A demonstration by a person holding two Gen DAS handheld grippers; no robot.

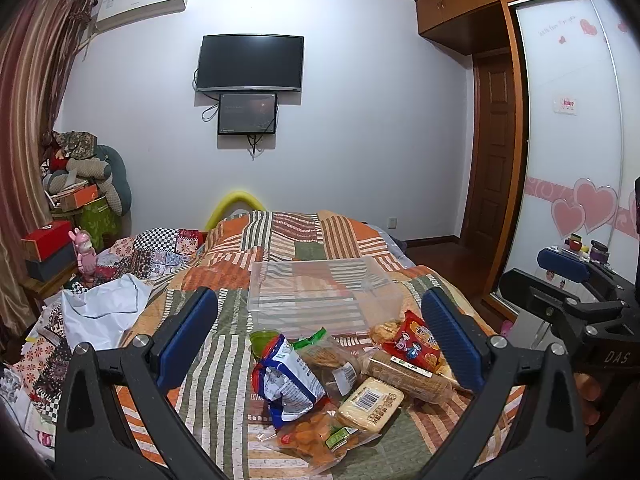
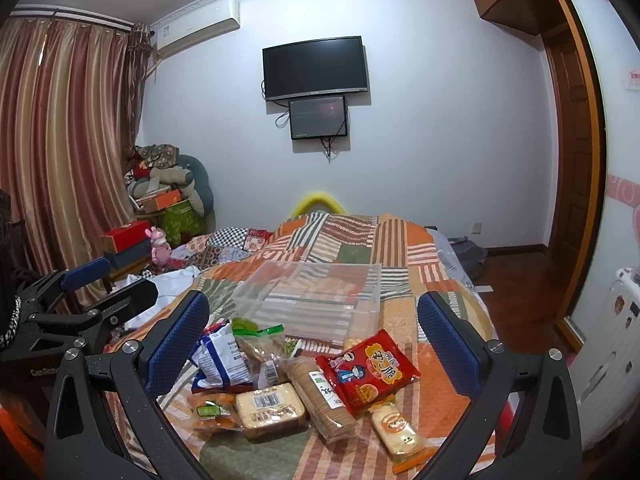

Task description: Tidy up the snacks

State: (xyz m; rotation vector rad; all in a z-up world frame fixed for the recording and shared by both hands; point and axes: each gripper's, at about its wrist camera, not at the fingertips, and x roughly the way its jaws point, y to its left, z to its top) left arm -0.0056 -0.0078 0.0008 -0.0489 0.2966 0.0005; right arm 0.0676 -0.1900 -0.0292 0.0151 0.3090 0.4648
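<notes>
Several snack packs lie in a heap on the patchwork bedspread (image 1: pixel 224 344): a blue-white bag (image 1: pixel 286 380) (image 2: pixel 218 354), a red cracker bag (image 1: pixel 414 342) (image 2: pixel 366 364), a cracker sleeve (image 1: pixel 408 376) (image 2: pixel 320 398), a yellow cake tray (image 1: pixel 370 402) (image 2: pixel 270 406), an orange snack pack (image 1: pixel 316 438) (image 2: pixel 212 410), a pale rice-cracker pack (image 2: pixel 398 426). A clear plastic bin (image 1: pixel 320 292) (image 2: pixel 312 300) stands empty just behind them. My left gripper (image 1: pixel 320 340) is open above the heap. My right gripper (image 2: pixel 314 340) is open above it too.
White cloth (image 1: pixel 100 316) and patterned bedding lie left of the snacks. Boxes, a pink toy (image 1: pixel 86 256) and a cushion pile stand by the curtain. A wardrobe (image 1: pixel 568 140) and a door are on the right. The bed edge drops to a wooden floor (image 2: pixel 516 280).
</notes>
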